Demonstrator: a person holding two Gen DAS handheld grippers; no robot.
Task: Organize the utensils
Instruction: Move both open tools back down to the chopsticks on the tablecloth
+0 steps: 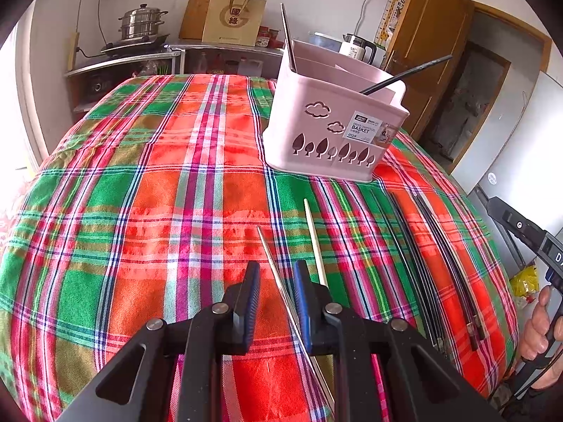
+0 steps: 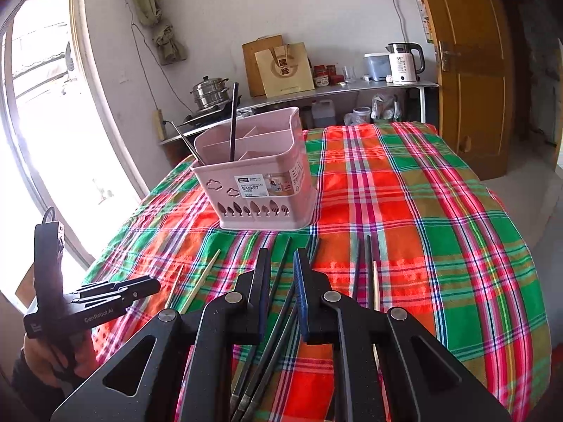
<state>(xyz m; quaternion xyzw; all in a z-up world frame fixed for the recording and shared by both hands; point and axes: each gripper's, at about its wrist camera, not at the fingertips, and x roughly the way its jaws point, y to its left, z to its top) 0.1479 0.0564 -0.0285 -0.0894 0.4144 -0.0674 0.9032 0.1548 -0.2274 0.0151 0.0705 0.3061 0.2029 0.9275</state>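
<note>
1. Left gripper [image 1: 276, 283] low over the plaid tablecloth [image 1: 140, 193], jaws apart, a silver chopstick [image 1: 278, 281] lying between them, not clamped.
2. Pale chopstick [image 1: 315, 242] just right of it.
3. Right gripper [image 2: 282, 269] parted too, over dark chopsticks [image 2: 278, 302], gripping nothing.
4. Pink basket [image 2: 260, 179] farther back, one black stick [image 2: 233, 119] and one silver stick [image 2: 186, 142] standing inside.
</note>
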